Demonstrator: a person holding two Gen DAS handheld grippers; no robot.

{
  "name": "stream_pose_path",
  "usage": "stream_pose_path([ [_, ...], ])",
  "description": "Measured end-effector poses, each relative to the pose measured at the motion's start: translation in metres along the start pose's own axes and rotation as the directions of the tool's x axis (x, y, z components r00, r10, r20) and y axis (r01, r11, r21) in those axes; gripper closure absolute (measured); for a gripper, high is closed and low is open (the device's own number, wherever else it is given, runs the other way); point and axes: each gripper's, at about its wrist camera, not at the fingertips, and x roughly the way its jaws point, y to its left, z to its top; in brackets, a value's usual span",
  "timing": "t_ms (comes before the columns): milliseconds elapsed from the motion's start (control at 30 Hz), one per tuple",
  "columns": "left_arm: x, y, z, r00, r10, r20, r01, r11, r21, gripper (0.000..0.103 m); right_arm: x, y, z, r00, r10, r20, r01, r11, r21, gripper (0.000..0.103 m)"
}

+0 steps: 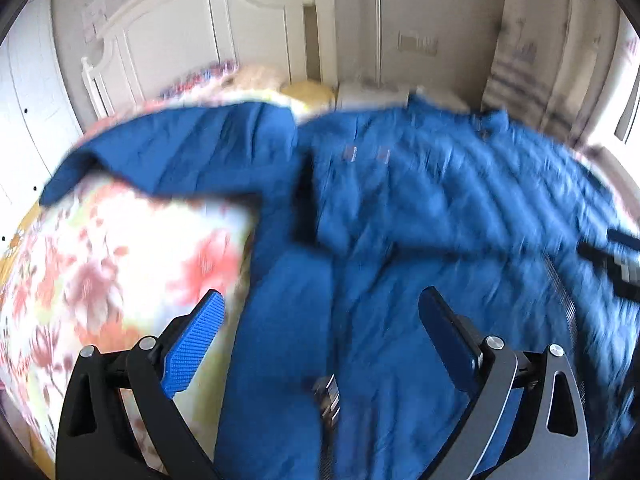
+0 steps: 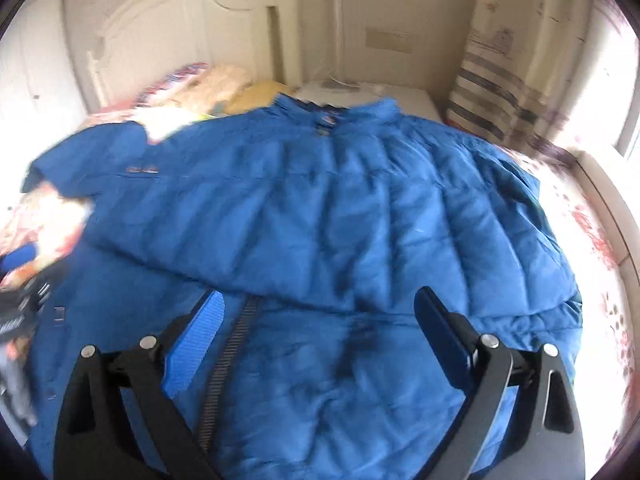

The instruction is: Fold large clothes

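Note:
A large blue padded jacket [image 1: 400, 200] lies front up on the bed and fills most of both views. One sleeve [image 1: 160, 152] stretches out to the left over the floral sheet. In the right wrist view another sleeve [image 2: 280, 240] is folded across the jacket [image 2: 360, 380], whose collar [image 2: 332, 116] is at the far end and whose zipper [image 2: 236, 344] runs toward me. My left gripper [image 1: 322, 308] hangs open over the jacket's left edge, holding nothing. My right gripper [image 2: 320, 304] stands wide open above the lower body, with nothing between its fingers.
The bed's floral sheet [image 1: 120, 260] shows at the left, and at the right [image 2: 592, 240] in the right wrist view. A white headboard [image 2: 180, 32], pillows [image 1: 256, 76], a white nightstand [image 2: 360, 92] and a striped curtain [image 2: 500, 92] stand beyond. A dark blurred tool body [image 1: 612, 268] crosses the right edge.

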Motion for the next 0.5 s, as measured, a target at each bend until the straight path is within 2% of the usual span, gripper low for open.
stream_pose_path([
  [100,0.022,0.001,-0.022,0.997,0.031,-0.076,-0.027,0.998,0.054,0.006,0.03,-0.009,-0.01,0.994,-0.043,-0.096,0.044,0.999,0.009,0.004],
  [200,0.023,0.013,-0.022,0.997,-0.018,-0.076,0.018,1.0,0.011,0.004,0.026,-0.007,-0.009,0.996,-0.044,-0.081,0.045,0.999,0.002,0.004],
  [300,0.024,0.019,-0.023,0.996,-0.036,-0.08,0.036,0.999,-0.008,0.004,0.012,-0.013,-0.007,0.999,-0.051,-0.016,0.051,0.998,0.033,0.004],
  [367,0.014,0.029,-0.02,0.995,-0.08,-0.052,0.078,0.996,-0.037,0.004,0.006,-0.026,-0.006,0.994,-0.108,0.017,0.108,0.993,0.045,0.004],
  [400,0.007,0.049,-0.013,0.991,-0.134,-0.02,0.131,0.987,-0.098,0.004,0.005,-0.032,-0.006,0.992,-0.129,0.013,0.128,0.99,0.055,0.004],
  [433,0.001,0.069,-0.004,0.988,-0.153,0.011,0.152,0.974,-0.169,0.004,0.009,-0.043,-0.008,0.99,-0.143,-0.004,0.143,0.987,0.078,0.004],
  [500,-0.004,0.113,0.011,0.988,-0.142,0.055,0.152,0.941,-0.303,0.004,0.018,-0.065,-0.014,0.992,-0.121,-0.036,0.125,0.98,0.154,0.004],
])
